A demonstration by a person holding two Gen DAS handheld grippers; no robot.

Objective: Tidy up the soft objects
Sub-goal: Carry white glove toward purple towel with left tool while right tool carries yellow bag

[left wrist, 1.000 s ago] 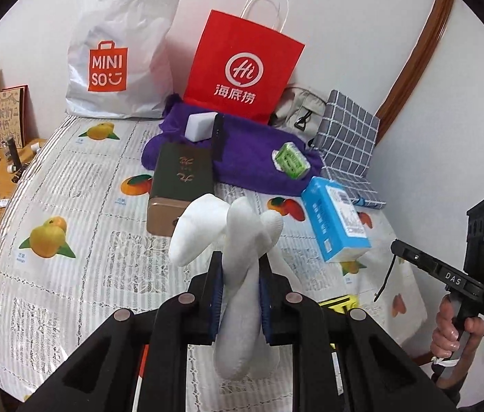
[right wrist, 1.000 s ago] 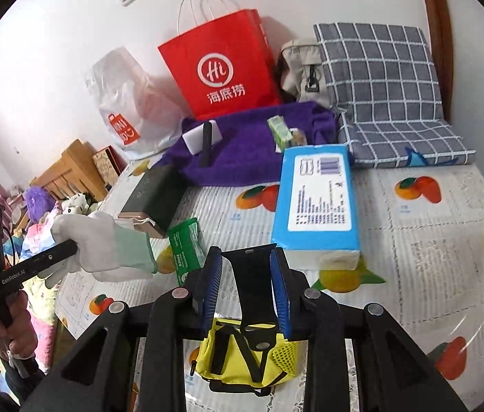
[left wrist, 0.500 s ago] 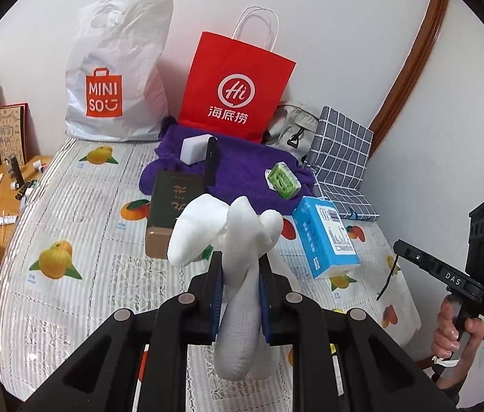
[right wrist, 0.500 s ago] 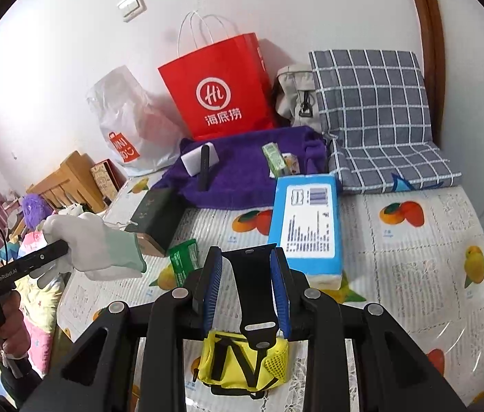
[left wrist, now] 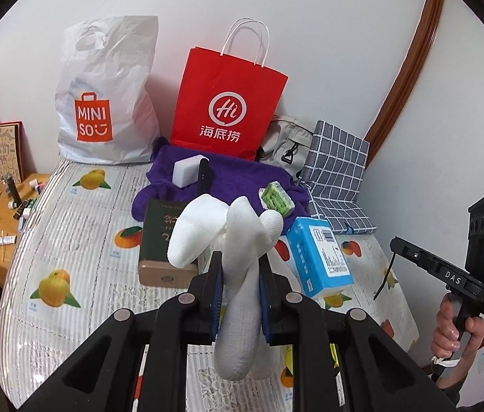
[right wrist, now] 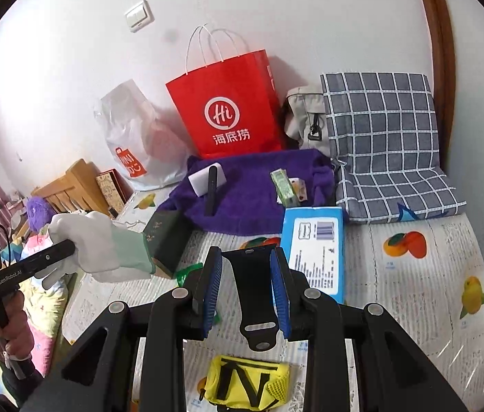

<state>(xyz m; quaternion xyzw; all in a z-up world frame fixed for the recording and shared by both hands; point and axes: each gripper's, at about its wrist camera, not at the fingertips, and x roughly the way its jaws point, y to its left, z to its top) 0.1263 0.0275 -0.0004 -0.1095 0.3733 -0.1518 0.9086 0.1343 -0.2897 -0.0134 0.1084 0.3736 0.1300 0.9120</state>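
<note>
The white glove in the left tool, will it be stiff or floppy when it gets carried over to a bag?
Probably floppy: the white glove droops below the left tool and its fingers splay above. Likely light, since a pinch at its middle holds it. Its loose ends may snag.

1. The left gripper (left wrist: 240,290), clamped on the white fabric glove (left wrist: 231,261), has risen and drawn back from the red paper bag (left wrist: 228,103); more wall shows above that bag's handles.
2. The right gripper (right wrist: 246,290) has lifted its black strap (right wrist: 254,295) higher, so the yellow mesh pouch (right wrist: 247,382) hanging on it sits lower in view, further below the red paper bag (right wrist: 225,103).
3. Seen from the right wrist, the glove (right wrist: 101,247) has climbed nearer that bag's level.
</note>
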